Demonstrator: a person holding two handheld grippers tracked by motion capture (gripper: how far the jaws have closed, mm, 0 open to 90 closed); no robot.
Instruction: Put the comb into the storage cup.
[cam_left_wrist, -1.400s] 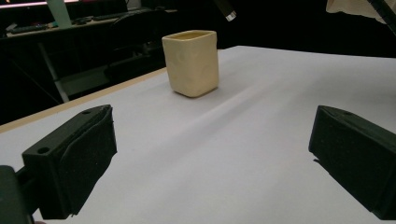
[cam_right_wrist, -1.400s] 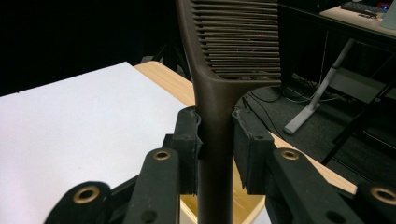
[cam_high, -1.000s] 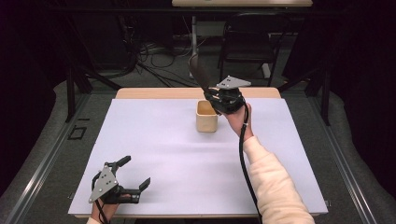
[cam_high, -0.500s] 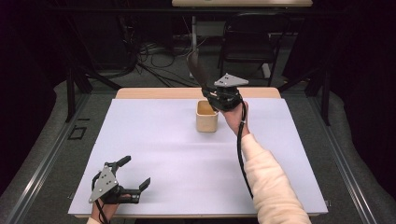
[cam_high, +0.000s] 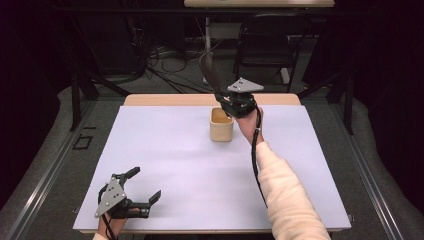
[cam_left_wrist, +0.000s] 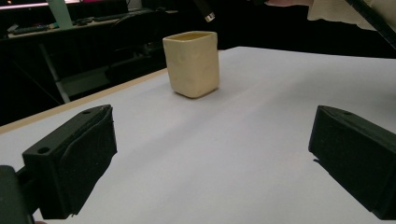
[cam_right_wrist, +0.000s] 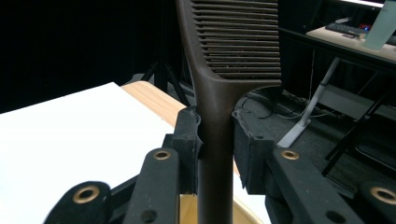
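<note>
Comb (cam_right_wrist: 219, 70), dark brown plastic with fine straight teeth, stands clamped by its narrow handle in the right gripper (cam_high: 223, 101), raised above the cream, square-sided cup (cam_high: 221, 124). Left gripper (cam_high: 144, 185) rests near the white table's (cam_high: 165, 150) front edge, jaws spread wide, holding nothing.

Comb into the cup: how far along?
Done: the right gripper is shut on the comb by its handle, teeth end up. In hand: the comb is above the cream cup, its handle end at the rim. Left: lower and release. The left gripper rests open near the table edge.
</note>
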